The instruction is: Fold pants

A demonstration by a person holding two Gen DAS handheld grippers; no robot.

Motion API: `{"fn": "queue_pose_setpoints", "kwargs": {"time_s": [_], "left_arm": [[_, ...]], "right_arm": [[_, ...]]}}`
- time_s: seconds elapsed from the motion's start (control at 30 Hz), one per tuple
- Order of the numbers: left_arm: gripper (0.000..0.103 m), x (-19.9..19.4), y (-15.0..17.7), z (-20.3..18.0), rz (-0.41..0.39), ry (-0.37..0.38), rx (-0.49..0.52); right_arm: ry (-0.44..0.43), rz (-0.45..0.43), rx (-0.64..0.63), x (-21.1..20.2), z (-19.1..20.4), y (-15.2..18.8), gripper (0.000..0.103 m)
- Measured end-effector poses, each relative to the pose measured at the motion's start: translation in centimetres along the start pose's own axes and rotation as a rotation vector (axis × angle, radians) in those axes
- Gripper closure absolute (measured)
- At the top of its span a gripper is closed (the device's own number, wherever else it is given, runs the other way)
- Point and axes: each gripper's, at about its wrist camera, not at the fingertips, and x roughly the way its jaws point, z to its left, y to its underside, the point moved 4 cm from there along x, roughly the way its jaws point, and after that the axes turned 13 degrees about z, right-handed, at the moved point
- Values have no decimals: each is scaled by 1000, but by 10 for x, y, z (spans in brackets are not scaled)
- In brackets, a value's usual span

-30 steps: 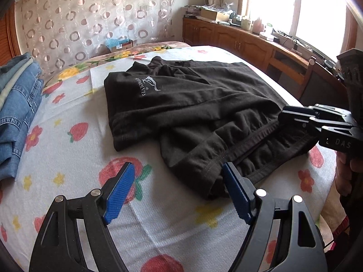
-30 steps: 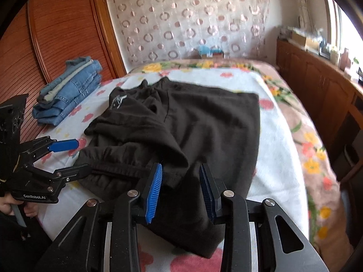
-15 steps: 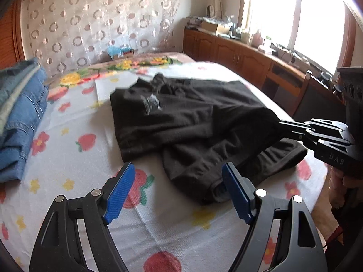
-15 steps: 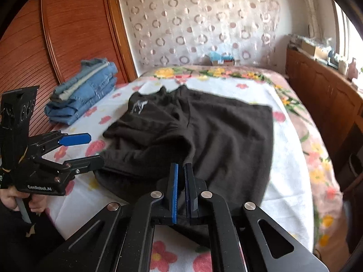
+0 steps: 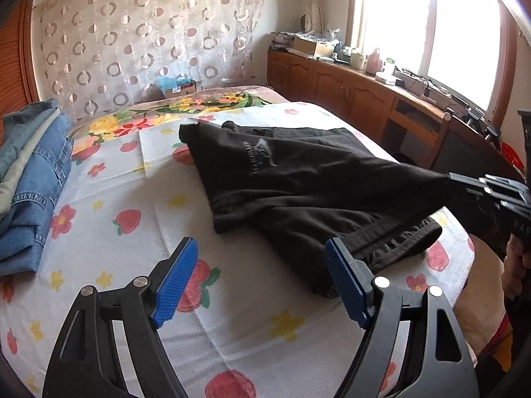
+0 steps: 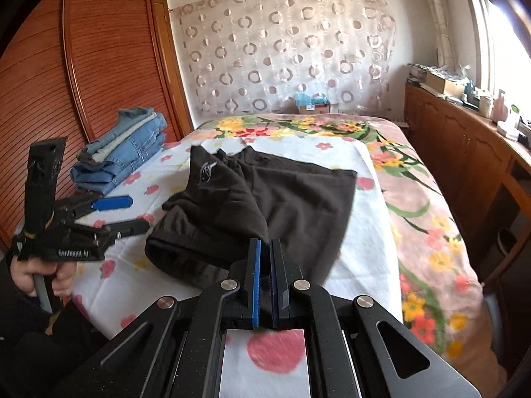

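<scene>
strawberry-printed sheeting is covering the bed nearest the cameras. over it the left gripper is hanging with its ribbed blue pads spread wide, gripping nothing. beside it the right gripper, whose jaws have just been closing, is pinching an edge of the black pants, soft, matte and rumpled, lying mid-bed. the fold looks barely started; next the left one probably needs to take the near hem. farther off, stiff folded jeans are resting in a stack.
</scene>
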Motion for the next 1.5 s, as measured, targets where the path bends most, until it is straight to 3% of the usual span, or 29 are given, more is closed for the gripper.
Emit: {"fn": "queue_pose_setpoints", "kwargs": {"time_s": [0.37, 0.73, 1.13, 1.5], "left_arm": [[23, 22, -1, -10, 55, -18, 35], [23, 38, 6, -9, 111, -26, 29], [23, 14, 2, 2, 46, -28, 3], [23, -13, 2, 24, -9, -48, -34]], "right_arm": [[18, 105, 41, 22, -5, 26, 98], [0, 93, 64, 11, -15, 23, 93], [33, 24, 2, -5, -4, 12, 88], [-29, 12, -44, 25, 19, -16, 73]]}}
